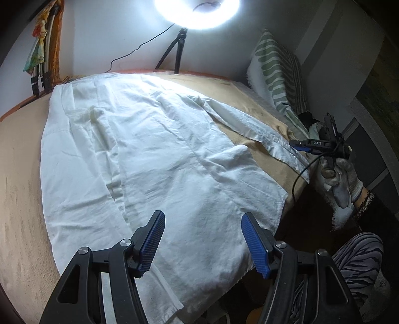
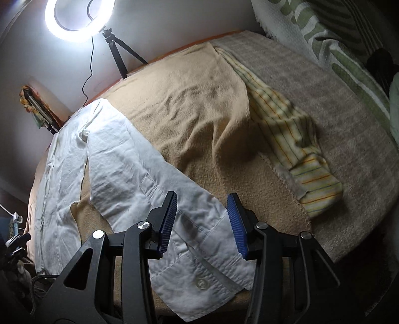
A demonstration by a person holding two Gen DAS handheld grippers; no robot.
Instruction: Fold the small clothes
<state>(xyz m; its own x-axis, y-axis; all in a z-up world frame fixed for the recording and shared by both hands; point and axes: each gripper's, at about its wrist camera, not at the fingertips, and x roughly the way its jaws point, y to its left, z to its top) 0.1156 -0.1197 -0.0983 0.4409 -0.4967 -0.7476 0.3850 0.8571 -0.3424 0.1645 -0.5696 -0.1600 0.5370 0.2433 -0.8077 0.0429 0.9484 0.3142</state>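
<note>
A white shirt [image 1: 154, 154] lies spread flat on a tan blanket [image 1: 20, 179] covering a bed. My left gripper [image 1: 203, 216] hovers open over the shirt's near hem, its blue pads apart and nothing between them. One long sleeve [image 2: 149, 169] stretches out to the shirt's right, ending in a buttoned cuff [image 2: 199, 274] at the bed's edge. My right gripper [image 2: 202, 197] stands open just above this sleeve near the cuff, with the cloth lying flat under the gap. In the left wrist view the right gripper [image 1: 298, 144] is held by a gloved hand [image 1: 341, 179] at the sleeve's end.
A lit ring light [image 1: 197, 12] on a small tripod [image 1: 178, 49] stands at the far edge by the wall. A green-patterned pillow [image 1: 279, 67] lies at the right. A yellow striped cloth [image 2: 294, 139] rests on a grey blanket [image 2: 349, 129]. A striped trouser leg [image 1: 354, 261] is near.
</note>
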